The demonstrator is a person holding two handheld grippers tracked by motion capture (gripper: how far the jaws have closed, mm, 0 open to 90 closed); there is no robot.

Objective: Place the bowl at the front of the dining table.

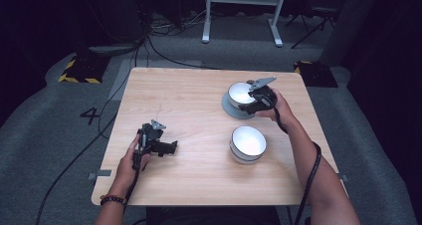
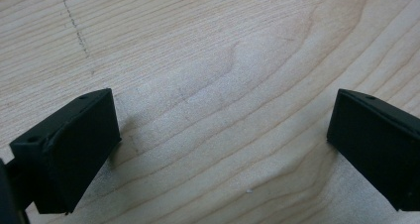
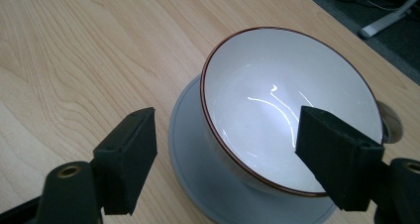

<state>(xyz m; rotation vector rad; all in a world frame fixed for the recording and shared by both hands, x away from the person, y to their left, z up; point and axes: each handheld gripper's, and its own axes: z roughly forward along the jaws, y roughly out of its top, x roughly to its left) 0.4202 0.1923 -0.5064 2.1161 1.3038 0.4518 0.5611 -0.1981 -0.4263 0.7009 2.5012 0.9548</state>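
The right tool (image 3: 225,154) hovers with its jaws spread wide around the near rim of the white bowl (image 3: 277,105), which sits on a grey saucer (image 3: 198,169) at the far right of the tabletop (image 1: 199,100); nothing is clamped. If it is backing off, it should lift straight clear so neither pad nudges the rim (glazed ceramic slides easily on a smooth plate). The bowl is round and glossy with a thin brown edge. A second white bowl (image 1: 247,143) stands nearer. The left tool (image 1: 169,146) rests apart and empty over pale wood grain.
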